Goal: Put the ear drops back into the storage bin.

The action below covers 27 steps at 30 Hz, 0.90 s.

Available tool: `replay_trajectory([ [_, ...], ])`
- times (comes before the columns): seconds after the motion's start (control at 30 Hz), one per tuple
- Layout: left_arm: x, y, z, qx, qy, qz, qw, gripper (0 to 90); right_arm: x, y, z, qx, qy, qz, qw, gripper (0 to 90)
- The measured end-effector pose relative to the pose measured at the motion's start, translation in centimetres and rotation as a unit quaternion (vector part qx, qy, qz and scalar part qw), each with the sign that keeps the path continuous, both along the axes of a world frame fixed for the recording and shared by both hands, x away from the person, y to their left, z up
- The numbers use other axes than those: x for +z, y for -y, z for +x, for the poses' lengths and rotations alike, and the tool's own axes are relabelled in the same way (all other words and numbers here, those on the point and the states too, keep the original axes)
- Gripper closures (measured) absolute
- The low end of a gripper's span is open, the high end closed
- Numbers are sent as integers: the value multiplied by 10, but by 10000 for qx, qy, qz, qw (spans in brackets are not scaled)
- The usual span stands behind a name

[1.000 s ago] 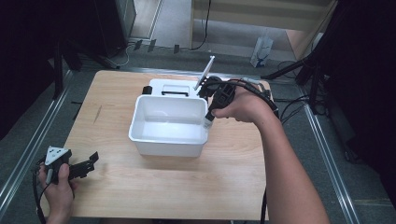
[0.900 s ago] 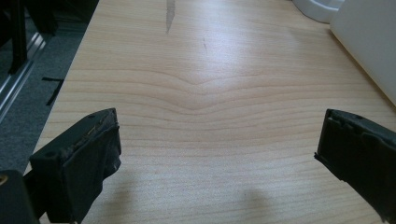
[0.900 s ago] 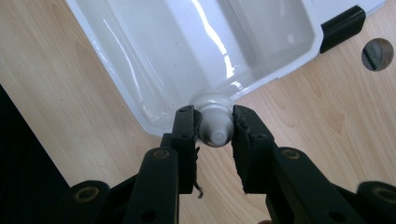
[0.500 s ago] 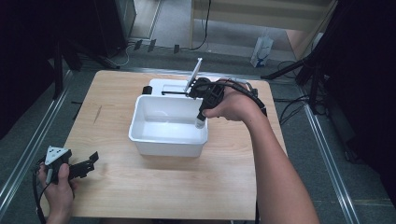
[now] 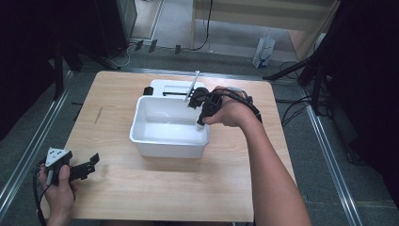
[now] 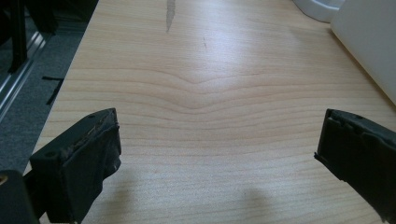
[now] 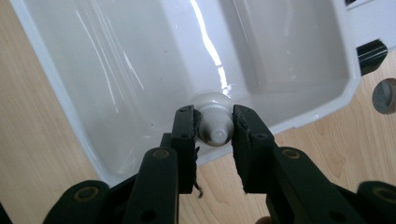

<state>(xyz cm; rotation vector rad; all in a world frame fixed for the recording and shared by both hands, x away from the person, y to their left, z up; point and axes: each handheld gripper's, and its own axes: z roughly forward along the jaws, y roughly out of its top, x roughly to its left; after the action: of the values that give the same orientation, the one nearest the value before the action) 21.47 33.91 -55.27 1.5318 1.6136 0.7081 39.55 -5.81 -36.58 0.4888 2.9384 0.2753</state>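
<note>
Your right gripper [image 7: 214,128] clamps a small white ribbed plastic cap [image 7: 214,122] above the white plastic tub [image 7: 140,70] with water.

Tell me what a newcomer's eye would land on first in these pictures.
First, the white plastic tub in the middle of the wooden table, with water glinting inside it. Next, the right gripper over the tub's right end, its jaws shut on a small white ribbed piece pointed down into the tub. Last, the left gripper at the table's near left corner, jaws wide apart with nothing between them.
</note>
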Motion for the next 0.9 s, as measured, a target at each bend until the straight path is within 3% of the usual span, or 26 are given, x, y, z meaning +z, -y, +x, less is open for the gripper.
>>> replay_trajectory([
  [0.57,0,0,0,-5,10,-11,10000,4,-35,-5,3,363,62,-261,9990,718],
  [0.9,0,0,0,-10,1,-13,10000,4,-57,-11,6,409,-6,-440,9982,718],
])
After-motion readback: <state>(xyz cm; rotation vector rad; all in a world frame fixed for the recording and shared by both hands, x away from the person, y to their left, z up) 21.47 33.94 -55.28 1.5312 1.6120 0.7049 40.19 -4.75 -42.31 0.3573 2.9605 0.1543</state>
